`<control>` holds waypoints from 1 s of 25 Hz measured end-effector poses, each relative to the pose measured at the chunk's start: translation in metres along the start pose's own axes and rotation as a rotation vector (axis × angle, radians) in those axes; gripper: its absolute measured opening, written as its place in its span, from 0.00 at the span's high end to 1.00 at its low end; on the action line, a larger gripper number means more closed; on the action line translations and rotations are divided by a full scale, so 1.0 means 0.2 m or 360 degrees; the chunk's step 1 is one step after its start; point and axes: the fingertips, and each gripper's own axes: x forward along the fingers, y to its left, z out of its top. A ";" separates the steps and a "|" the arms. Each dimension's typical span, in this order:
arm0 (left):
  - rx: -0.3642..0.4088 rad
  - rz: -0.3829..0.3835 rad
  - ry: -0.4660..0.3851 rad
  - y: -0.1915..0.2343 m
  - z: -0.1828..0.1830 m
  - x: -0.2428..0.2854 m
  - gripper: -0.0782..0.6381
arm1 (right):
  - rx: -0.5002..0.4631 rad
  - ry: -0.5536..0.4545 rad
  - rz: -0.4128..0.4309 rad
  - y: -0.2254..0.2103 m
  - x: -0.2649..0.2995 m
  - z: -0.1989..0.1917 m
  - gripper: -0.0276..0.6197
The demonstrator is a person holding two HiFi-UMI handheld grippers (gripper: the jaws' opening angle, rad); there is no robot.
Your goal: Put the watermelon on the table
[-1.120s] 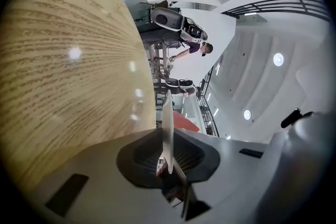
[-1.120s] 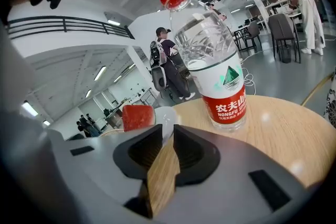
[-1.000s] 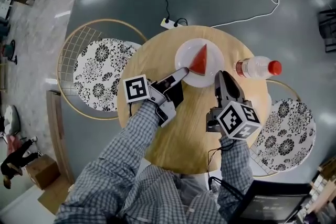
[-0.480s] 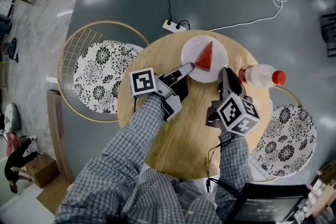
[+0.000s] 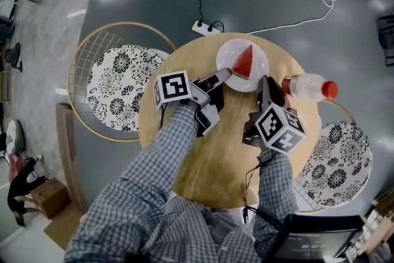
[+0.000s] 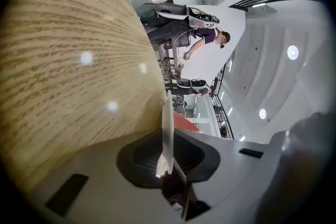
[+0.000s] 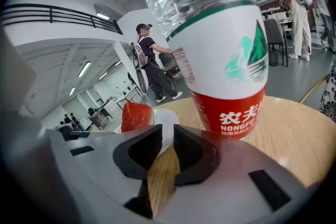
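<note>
A red watermelon slice [image 5: 244, 61] lies on a white plate [image 5: 258, 74] at the far side of the round wooden table [image 5: 215, 157]. My left gripper [image 5: 226, 74] is shut on the plate's near-left rim. In the left gripper view the rim [image 6: 167, 113] runs edge-on between the pads, with the watermelon [image 6: 185, 122] behind it. My right gripper [image 5: 268, 82] rests beside the plate's right edge, its jaws a narrow gap apart with only table wood between them. In the right gripper view [image 7: 164, 139], the watermelon [image 7: 136, 115] and plate [image 7: 168, 119] sit just ahead.
A water bottle [image 5: 305, 86] with a red cap lies on the table right of the plate and looms close in the right gripper view [image 7: 215, 50]. Floral-cushioned chairs stand left [image 5: 120, 86] and right [image 5: 338, 163]. A power strip [image 5: 206, 27] lies on the floor.
The plate with the watermelon has moved toward the table's far edge, carried by my left gripper. My right gripper has moved along beside it, closer to the bottle.
</note>
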 end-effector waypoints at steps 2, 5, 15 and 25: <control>-0.0003 0.0012 -0.0001 0.00 0.00 0.01 0.82 | -0.0004 0.0010 0.0008 0.00 -0.01 0.00 0.84; -0.0008 0.0016 -0.0006 0.00 0.00 0.01 0.82 | -0.0055 0.0017 0.0026 0.02 -0.03 0.00 0.84; -0.0030 0.0029 -0.0006 0.01 0.01 0.02 0.82 | -0.1314 0.0068 0.0177 0.28 -0.19 -0.02 0.84; -0.0025 0.0029 -0.0001 0.00 0.02 0.04 0.82 | -0.2215 0.0202 0.0228 0.41 -0.11 -0.25 0.84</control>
